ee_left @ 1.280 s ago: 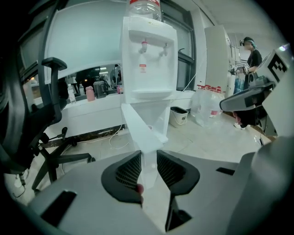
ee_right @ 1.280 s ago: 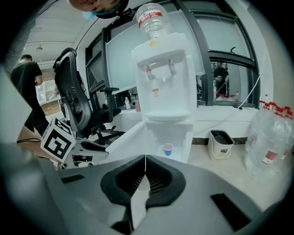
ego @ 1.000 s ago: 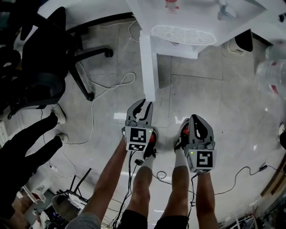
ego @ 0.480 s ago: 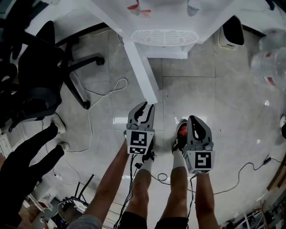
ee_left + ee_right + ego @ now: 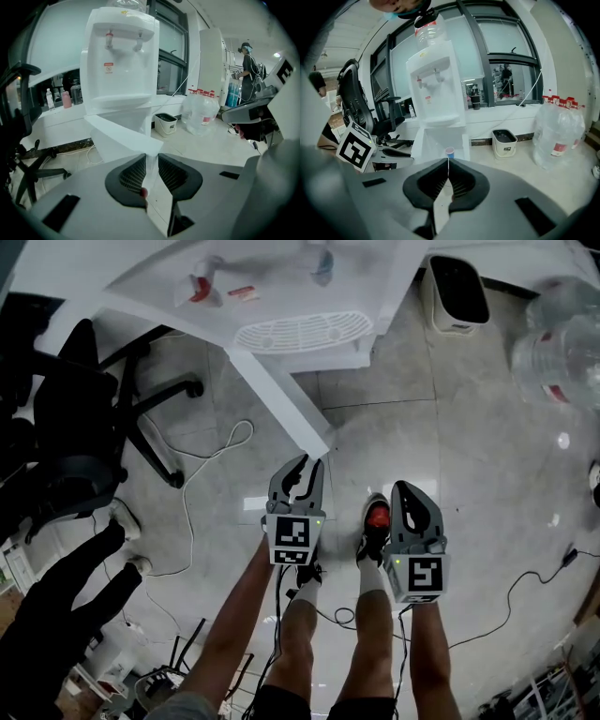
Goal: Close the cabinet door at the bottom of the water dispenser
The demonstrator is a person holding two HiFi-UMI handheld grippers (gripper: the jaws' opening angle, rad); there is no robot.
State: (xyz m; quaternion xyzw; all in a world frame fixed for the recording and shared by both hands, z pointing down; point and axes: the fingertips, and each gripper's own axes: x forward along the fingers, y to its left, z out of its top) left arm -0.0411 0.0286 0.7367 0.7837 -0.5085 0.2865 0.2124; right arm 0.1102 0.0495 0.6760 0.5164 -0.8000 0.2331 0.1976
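Water dispenser (image 5: 272, 287): standing white and upright, with a clear bottle (image 5: 428, 28) sitting upside down on its top.
Cabinet door (image 5: 281, 399): hanging wide open at the foot of the dispenser, sticking out over the floor (image 5: 441, 427) toward the person.
Cabinet inside: showing open below the dispenser's drip tray (image 5: 302, 331), with a small cup (image 5: 449, 151) standing in it.
Left tongs (image 5: 302, 465): pointing forward and down in front of the dispenser, tips lying just beside the door's free corner. The jaws are standing a little apart and have just been closing in. Nothing is sitting between the pads, and the door's edge is lining up with the gap beyond the tips.
Right tongs (image 5: 405, 488): hanging in front of the dispenser, to the right of the door and clear of it. The jaws are meeting at the tips and holding nothing.
Waste bin (image 5: 457, 292): sitting on the floor just right of the dispenser.
Water jugs (image 5: 558, 362): clustering further right of the dispenser, past the bin.
Office chair (image 5: 84, 418): standing left of the dispenser, with a cable (image 5: 202, 465) trailing over the floor between them.
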